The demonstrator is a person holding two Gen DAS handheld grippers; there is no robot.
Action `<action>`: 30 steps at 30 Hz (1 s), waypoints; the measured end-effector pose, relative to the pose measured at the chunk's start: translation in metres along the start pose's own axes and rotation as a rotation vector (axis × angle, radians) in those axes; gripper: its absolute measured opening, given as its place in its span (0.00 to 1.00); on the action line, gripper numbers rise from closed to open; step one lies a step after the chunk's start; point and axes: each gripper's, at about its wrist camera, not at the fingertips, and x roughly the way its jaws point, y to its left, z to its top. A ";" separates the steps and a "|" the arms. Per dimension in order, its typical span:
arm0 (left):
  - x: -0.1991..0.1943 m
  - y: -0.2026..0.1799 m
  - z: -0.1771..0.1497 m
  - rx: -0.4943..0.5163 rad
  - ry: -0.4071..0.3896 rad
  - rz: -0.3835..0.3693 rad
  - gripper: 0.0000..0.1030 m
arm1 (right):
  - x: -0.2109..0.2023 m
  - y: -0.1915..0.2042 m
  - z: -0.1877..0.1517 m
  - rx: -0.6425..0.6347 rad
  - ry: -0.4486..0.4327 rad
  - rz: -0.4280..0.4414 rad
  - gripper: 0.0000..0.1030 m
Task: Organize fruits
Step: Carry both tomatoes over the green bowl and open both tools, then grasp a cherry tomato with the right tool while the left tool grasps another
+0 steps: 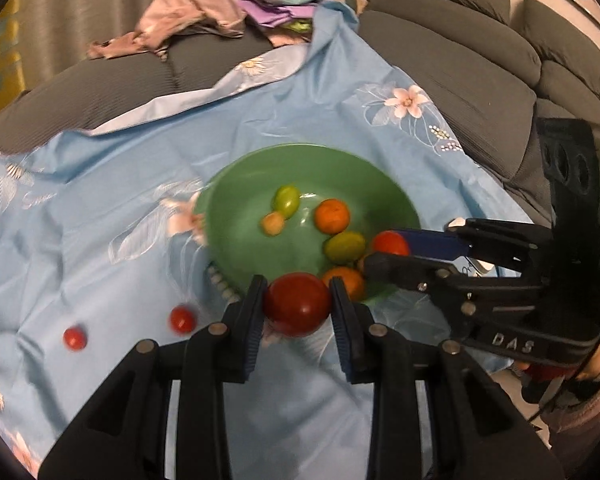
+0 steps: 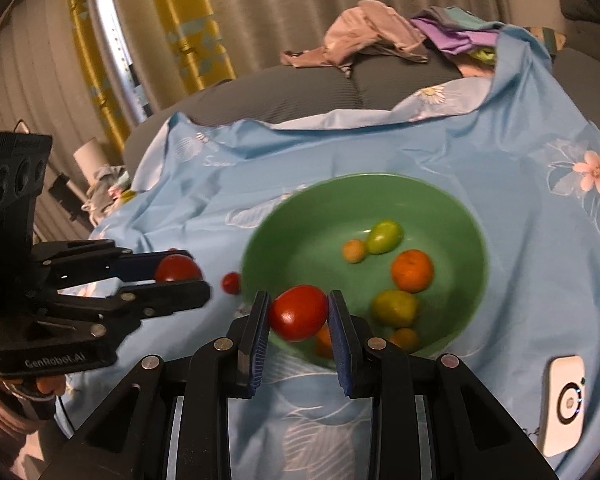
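Blue floral cloth (image 1: pixel 100 216) covers a grey ribbed sofa (image 1: pixel 460 76) and gives the fruit a soft, creased bed, which looks like the main hazard: anything let go short of the green bowl (image 1: pixel 300 164) would likely roll along a fold. The bowl sits mid-cloth and already holds two oranges, two green fruits and a small pale one, with another orange fruit at its near edge. Each gripper pinches one red tomato between its blue pads: the left gripper (image 1: pixel 298 310) carries the larger-looking tomato (image 1: pixel 298 308) just at the bowl's near rim, and the right gripper (image 2: pixel 299 314) holds its tomato (image 2: pixel 299 312) over the near-left part of the bowl. With both tools close at the same side, I judge they could knock together, or a tomato dropped from height could bounce on fruit crowded near the front. Squeezing harder might bruise the soft skins. Two small red tomatoes (image 1: pixel 182 319) lie loose on the cloth left of the bowl, still to be gathered. A heap of clothes (image 1: pixel 188 16) lies well back, and a white device (image 2: pixel 562 402) rests near the bowl's right, out of the way.
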 end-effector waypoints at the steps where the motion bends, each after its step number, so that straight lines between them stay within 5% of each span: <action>1: 0.004 -0.002 0.002 0.007 0.004 -0.002 0.30 | 0.001 -0.004 0.001 0.003 0.001 -0.006 0.30; 16: 0.051 0.002 0.018 0.017 0.087 0.019 0.31 | 0.020 -0.024 -0.001 0.016 0.061 -0.083 0.30; 25: 0.036 0.005 0.019 -0.012 0.048 0.033 0.64 | 0.012 -0.021 0.000 -0.003 0.052 -0.143 0.35; 30: 0.007 0.006 0.009 -0.006 0.006 0.055 0.66 | -0.004 -0.016 -0.001 0.009 0.014 -0.126 0.36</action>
